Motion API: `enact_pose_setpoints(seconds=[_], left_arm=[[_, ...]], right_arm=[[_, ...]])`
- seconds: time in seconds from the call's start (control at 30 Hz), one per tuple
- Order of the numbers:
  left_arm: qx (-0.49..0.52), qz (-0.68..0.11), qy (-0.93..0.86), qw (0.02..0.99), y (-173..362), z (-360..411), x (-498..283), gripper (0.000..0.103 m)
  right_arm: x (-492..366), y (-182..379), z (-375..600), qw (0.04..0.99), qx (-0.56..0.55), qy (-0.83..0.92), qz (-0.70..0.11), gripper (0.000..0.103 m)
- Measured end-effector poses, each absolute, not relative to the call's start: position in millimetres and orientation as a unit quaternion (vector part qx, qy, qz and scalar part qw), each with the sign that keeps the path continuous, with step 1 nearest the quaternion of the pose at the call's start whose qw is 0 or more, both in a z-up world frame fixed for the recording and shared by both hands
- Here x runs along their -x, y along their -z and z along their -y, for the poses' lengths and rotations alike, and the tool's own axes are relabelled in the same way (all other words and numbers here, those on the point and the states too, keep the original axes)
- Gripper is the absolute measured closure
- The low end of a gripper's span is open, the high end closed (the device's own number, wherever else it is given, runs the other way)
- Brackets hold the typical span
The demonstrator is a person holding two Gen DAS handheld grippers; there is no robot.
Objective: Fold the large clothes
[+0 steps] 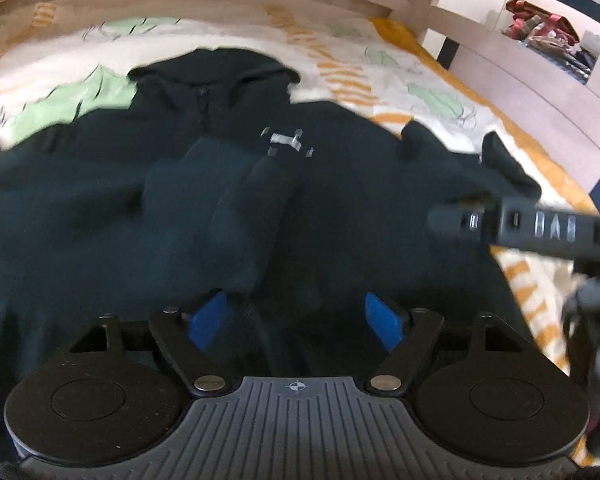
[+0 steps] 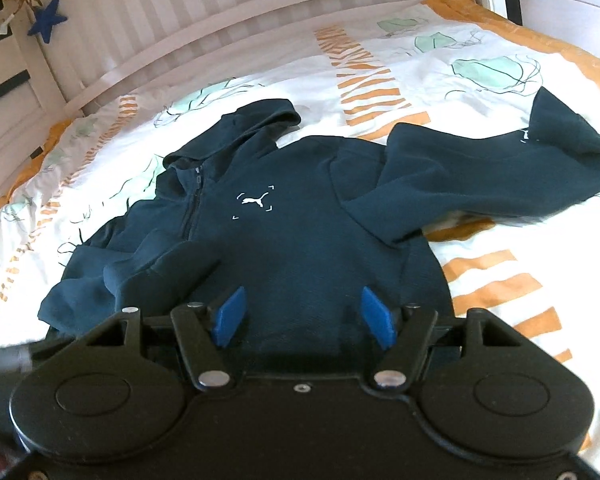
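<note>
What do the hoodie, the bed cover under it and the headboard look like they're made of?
Hoodie: likely a thick, matte navy knit, fleece-like; soft, rounded folds.
Bed cover: apparently thin woven fabric, cotton-like, with a flat print and fine creases.
Headboard: seemingly white-painted wood, rigid vertical slats with a slight sheen.

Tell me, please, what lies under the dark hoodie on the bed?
The hoodie lies on a white duvet printed with orange stripes and green shapes. The duvet shows all around it; the part directly beneath the hoodie is covered, so nothing there can be seen.
</note>
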State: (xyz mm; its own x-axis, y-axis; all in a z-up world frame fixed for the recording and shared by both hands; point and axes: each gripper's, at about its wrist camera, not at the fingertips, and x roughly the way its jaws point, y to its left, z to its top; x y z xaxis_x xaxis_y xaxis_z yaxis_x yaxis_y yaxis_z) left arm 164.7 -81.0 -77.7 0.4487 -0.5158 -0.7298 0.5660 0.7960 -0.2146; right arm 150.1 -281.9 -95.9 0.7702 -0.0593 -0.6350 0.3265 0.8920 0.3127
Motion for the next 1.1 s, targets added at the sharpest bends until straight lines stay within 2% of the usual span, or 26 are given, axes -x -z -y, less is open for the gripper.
enact_pose_setpoints(seconds=[0.2, 0.3, 0.4, 0.5, 0.67, 0.7, 0.73, 0.77, 0.8, 0.83, 0.97, 1.07, 1.1], left_arm=[[-0.010, -0.428, 0.289, 0.856, 81.5, 39.0, -157.9, 0.026], [0.002, -0.405, 0.258, 0.877, 73.8, 18.9, -162.6, 0.026], [0.017, -0.394, 0.226, 0.891, 69.1, -0.3, -174.7, 0.026], [0.028, -0.398, 0.195, 0.896, 72.5, -17.0, -188.5, 0.026], [0.038, -0.420, 0.165, 0.892, 91.7, -34.8, -203.2, 0.026], [0.038, -0.417, 0.167, 0.893, 94.7, -35.9, -203.2, 0.026], [0.032, -0.412, 0.168, 0.895, 95.4, -34.7, -201.9, 0.025], [0.022, -0.410, 0.169, 0.896, 95.6, -31.9, -200.3, 0.025], [0.013, -0.409, 0.170, 0.897, 96.4, -30.0, -200.6, 0.023], [0.007, -0.407, 0.171, 0.897, 97.0, -28.8, -200.0, 0.022], [-0.001, -0.399, 0.173, 0.901, 100.2, -28.2, -197.1, 0.020], [-0.009, -0.395, 0.173, 0.902, 100.7, -26.7, -194.2, 0.019], [-0.010, -0.396, 0.172, 0.902, 100.5, -26.1, -194.4, 0.019]], right_arm=[[-162.4, 88.0, 265.3, 0.926, -0.180, 0.084, -0.322, 0.034], [-175.7, 81.1, 246.1, 0.933, -0.159, 0.058, -0.318, 0.023], [-192.8, 75.1, 220.3, 0.941, -0.123, 0.028, -0.313, 0.021], [-213.1, 76.0, 191.1, 0.947, -0.065, 0.007, -0.315, 0.012], [-239.9, 91.3, 150.8, 0.941, 0.027, -0.011, -0.338, 0.012], [-243.7, 94.9, 145.9, 0.938, 0.044, -0.010, -0.343, 0.014], [-246.1, 98.0, 142.3, 0.935, 0.064, -0.012, -0.347, 0.020], [-248.5, 99.4, 140.6, 0.934, 0.082, -0.014, -0.348, 0.031], [-250.8, 98.3, 142.0, 0.933, 0.093, -0.018, -0.347, 0.054], [-251.1, 94.6, 148.0, 0.936, 0.085, -0.020, -0.342, 0.058], [-227.0, 69.5, 191.5, 0.960, -0.016, 0.027, -0.278, 0.057], [-201.6, 75.2, 227.2, 0.953, -0.089, 0.052, -0.284, 0.047], [-195.1, 82.6, 237.4, 0.945, -0.106, 0.055, -0.304, 0.040]])
